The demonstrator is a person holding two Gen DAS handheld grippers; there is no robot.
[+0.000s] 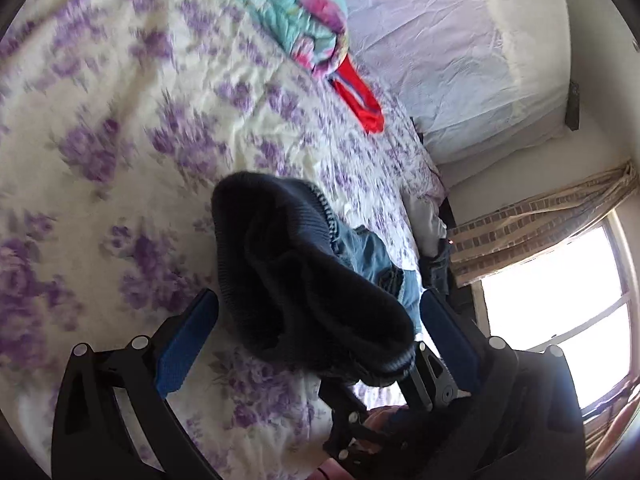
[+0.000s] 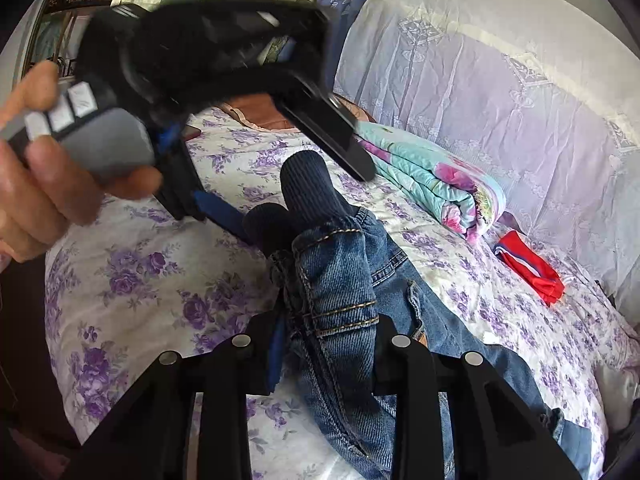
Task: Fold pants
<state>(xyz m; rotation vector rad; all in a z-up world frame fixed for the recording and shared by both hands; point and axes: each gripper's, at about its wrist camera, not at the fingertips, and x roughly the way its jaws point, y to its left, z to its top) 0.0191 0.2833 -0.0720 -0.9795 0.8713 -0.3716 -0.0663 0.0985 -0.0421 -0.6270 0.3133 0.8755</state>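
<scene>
Blue denim pants [image 2: 360, 292] with a dark navy ribbed waistband [image 2: 308, 196] are held up over a floral bedspread [image 2: 140, 264]. My right gripper [image 2: 328, 344] is shut on a bunched fold of the denim near the waist. My left gripper [image 1: 316, 312] is open, its blue pads [image 1: 188, 344] spread on either side of the dark waistband [image 1: 288, 272], which hangs between them. The left gripper also shows in the right wrist view [image 2: 248, 184], held in a hand, beside the waistband. The pant legs [image 2: 460, 360] trail down to the right on the bed.
A folded teal floral quilt [image 2: 436, 176] and a red garment [image 2: 532, 268] lie on the bed further back. A white lace-covered headboard or sofa back [image 2: 500, 80] stands behind. A window [image 1: 560, 300] with a curtain is at the right in the left wrist view.
</scene>
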